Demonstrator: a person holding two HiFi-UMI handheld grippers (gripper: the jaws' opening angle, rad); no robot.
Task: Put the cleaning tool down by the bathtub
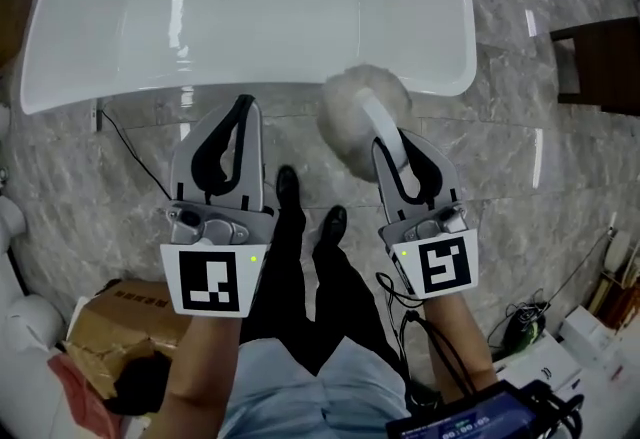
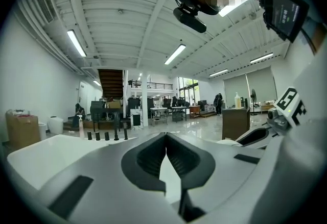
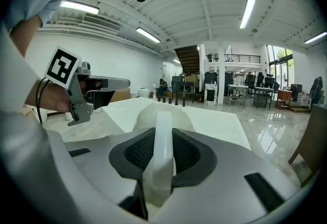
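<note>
The right gripper (image 1: 393, 155) is clamped on the white handle of the cleaning tool (image 1: 352, 115), with its jaws only as far apart as the handle is thick. This grip lets the fluffy head project forward, clear of the jaws. The left gripper (image 1: 241, 115) is empty with its jaws together and is held alongside, since it carries nothing. The tool head hangs over the marble floor (image 1: 520, 187), just short of the bathtub (image 1: 150, 97) rim. That floor strip is the likely set-down area.

Bathtub (image 1: 120, 27) ahead, marble floor (image 1: 540, 157) open to its right, cardboard box (image 1: 110, 327) behind-left.
</note>
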